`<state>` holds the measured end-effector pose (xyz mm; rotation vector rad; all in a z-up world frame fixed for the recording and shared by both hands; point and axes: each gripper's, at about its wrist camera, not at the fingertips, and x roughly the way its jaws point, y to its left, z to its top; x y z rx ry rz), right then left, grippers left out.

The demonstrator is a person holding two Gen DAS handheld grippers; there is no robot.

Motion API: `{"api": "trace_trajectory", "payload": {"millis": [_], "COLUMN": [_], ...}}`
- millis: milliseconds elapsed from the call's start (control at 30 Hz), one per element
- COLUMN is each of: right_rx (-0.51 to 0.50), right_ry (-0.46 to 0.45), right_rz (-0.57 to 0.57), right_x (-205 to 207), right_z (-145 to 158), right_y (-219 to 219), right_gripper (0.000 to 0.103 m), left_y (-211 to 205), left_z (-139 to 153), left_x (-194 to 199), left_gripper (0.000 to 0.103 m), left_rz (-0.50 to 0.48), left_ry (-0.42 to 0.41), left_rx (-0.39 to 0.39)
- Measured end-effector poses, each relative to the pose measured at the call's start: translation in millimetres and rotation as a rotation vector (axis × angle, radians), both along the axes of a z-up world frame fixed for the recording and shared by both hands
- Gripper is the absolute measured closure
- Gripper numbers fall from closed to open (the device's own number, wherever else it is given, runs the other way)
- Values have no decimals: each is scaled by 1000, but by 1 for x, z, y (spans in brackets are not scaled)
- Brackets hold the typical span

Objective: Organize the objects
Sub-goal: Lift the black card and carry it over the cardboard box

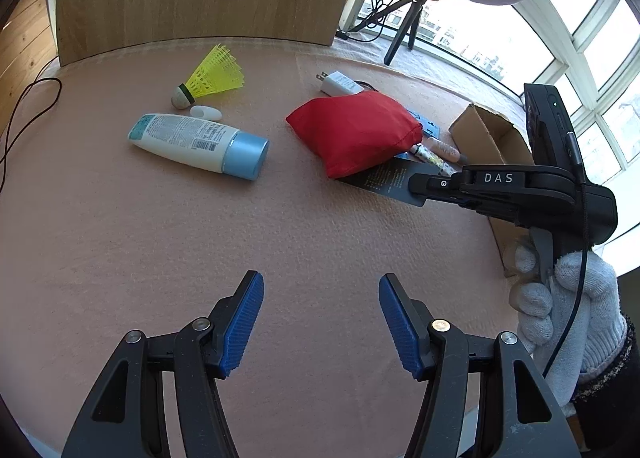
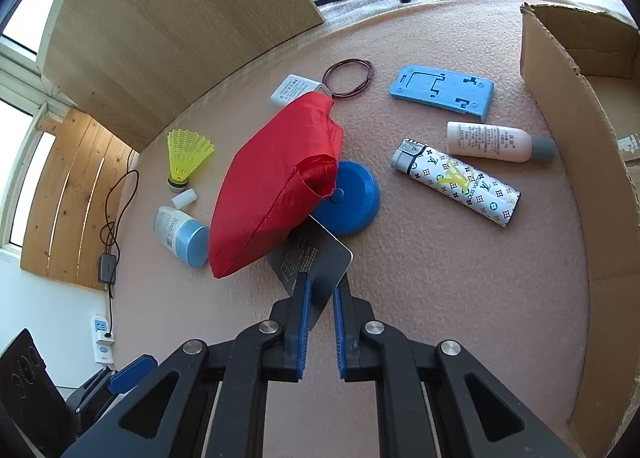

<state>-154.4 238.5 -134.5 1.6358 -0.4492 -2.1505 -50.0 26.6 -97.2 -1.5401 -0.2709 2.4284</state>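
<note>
Fingers of my right gripper (image 2: 320,290), ribbed blue pads on black arms, are nearly closed on the near corner of a dark grey card (image 2: 316,258). It is thin, flat, stiff, with rounded corners and fine print. Its long axis runs from my fingers away toward the far left, its far end tucked under the red pouch (image 2: 272,190). My left gripper (image 1: 321,322) is wide open and holds nothing, above bare surface (image 1: 280,226), a pinkish felt-like cloth with a fine nap.

The pouch is smooth woven fabric, pillow-shaped, its gathered mouth resting on a glossy blue round disc (image 2: 352,202). Right of it lies a monogram-print lighter (image 2: 460,182), a hard rounded bar with a metal cap, long axis far-left to near-right. Beyond it is a small pale pink bottle (image 2: 492,142) on its side, grey cap pointing right. Farther off: a flat moulded blue plastic stand (image 2: 444,92), a thin dark elastic loop (image 2: 348,78), and a white charger (image 2: 292,90) partly under the pouch.

At left: a yellow plastic-mesh shuttlecock (image 1: 212,76), a small white oval piece (image 1: 206,113) and a white tube (image 1: 196,144) with a blue cap pointing right. An open corrugated cardboard box (image 2: 560,106) stands at the right edge.
</note>
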Motion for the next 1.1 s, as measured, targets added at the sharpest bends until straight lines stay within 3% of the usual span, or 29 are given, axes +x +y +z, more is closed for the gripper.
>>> {"api": "trace_trajectory", "payload": {"millis": [433,1100], "right_rx": [-19,4], "right_ry": [42,171], "right_rz": [31,-94], "right_x": [20,32], "right_z": [21,74], "right_y": [5,85], "right_gripper": [101,102], "left_y": [14,67], "left_z": [-2,7], "left_x": [-7,-17], "left_gripper": [39,39], "left_rz": [-24,-113], "left_ry": [-3,41], "left_rx": [6,-44]}}
